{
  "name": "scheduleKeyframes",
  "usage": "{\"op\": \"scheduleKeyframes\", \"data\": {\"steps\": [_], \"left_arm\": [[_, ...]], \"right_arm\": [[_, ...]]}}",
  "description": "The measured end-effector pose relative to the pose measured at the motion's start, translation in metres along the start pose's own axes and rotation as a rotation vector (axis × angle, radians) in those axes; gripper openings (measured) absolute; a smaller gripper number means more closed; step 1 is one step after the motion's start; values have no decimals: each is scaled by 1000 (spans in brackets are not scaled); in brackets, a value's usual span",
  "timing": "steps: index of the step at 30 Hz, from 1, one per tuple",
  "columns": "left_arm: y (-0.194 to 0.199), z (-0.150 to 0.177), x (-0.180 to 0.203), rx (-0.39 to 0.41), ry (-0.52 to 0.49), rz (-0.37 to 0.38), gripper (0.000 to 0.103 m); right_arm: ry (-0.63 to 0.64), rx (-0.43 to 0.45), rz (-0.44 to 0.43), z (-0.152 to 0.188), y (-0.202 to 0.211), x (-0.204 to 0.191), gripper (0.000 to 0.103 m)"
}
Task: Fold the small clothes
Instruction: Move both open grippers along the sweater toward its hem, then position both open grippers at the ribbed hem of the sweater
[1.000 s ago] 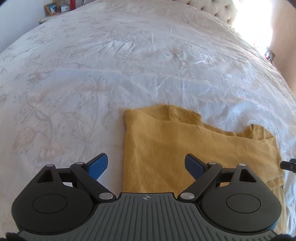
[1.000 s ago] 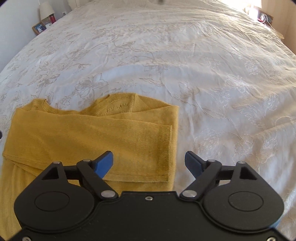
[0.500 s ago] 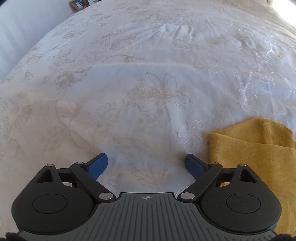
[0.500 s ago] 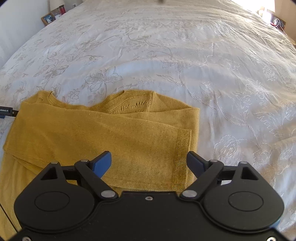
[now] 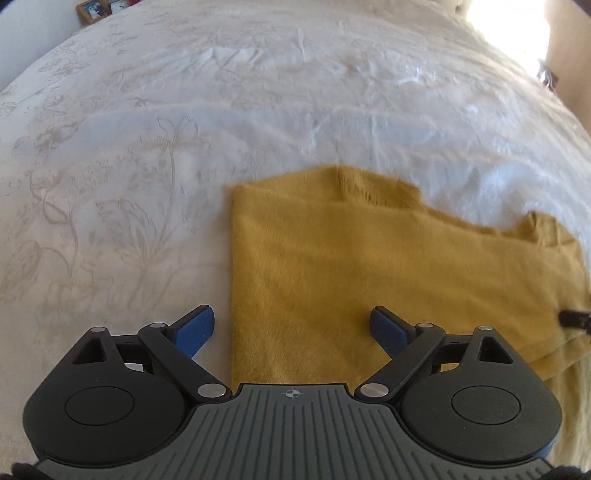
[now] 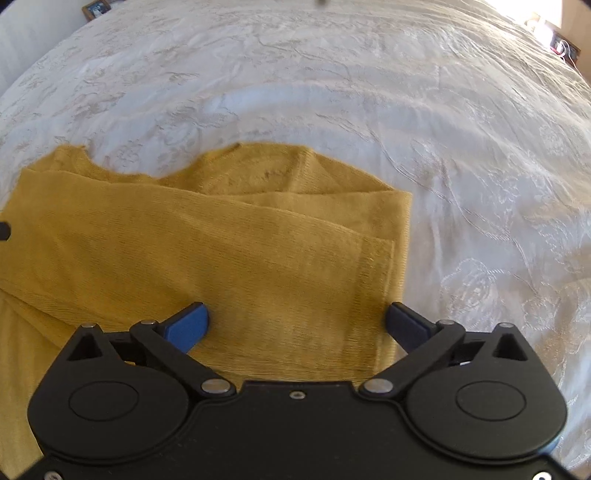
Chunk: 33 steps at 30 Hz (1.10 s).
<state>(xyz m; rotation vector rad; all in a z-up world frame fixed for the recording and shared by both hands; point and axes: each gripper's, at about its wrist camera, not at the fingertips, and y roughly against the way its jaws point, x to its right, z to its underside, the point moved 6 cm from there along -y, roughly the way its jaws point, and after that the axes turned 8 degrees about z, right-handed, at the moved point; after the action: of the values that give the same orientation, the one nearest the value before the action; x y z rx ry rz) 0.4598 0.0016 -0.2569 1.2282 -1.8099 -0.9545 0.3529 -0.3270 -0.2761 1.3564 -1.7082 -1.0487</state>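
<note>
A mustard-yellow knitted top [image 5: 369,266] lies flat on the bed, folded into a rough rectangle with a sleeve laid across it. The knit is fine and slightly fuzzy; a ribbed cuff band [image 6: 376,266] ends the sleeve, and an open lacy stitch shows near the neckline. The bedspread [image 5: 184,110] is white, glossy cloth with raised floral embroidery in pale beige, lightly creased.

The left gripper [image 5: 291,328] points steeply down with its jaws wide, nothing pressed between the blue pads. The top's straight left edge runs between these jaws: the left pad is over bare bedspread, the right pad over the knit.

The right gripper [image 6: 297,325] also points steeply down. Its jaws have just been opening and now stand wide, with the knit below the gap but not pinched. The top's folded right edge sits just inside the right pad; the left pad is over the body of the garment.

Small picture frames [image 5: 98,9] stand beyond the far edge of the bed.
</note>
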Motion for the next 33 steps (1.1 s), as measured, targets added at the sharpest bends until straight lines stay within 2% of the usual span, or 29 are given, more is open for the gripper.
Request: {"op": "scheduleKeyframes", "data": {"steps": [3,7,9,14,20,26,33], "left_arm": [[-11,9,-12,-20,-7,-19,103],[-5,4,-16,-40,-5,-10,102],[5,5,-16,-37,-13,-23,102],[37,26,-11,-25,32,11,102],[75,75,-5,-40,94,25,102],[100,140,6,-111,82,10,102],[122,206,12,-167,130,-1,102]], "right_arm": [[-84,-24,17,2,-5,23,102],[-120,-15,40,4,9,39,102],[-136,-5,27,9,19,43,102],[-133,8,-25,34,48,43,102],[-105,-23,-87,80,81,29,102],[-49,-54,-135,132,107,15,102],[24,-99,-174,186,121,8,102]]}}
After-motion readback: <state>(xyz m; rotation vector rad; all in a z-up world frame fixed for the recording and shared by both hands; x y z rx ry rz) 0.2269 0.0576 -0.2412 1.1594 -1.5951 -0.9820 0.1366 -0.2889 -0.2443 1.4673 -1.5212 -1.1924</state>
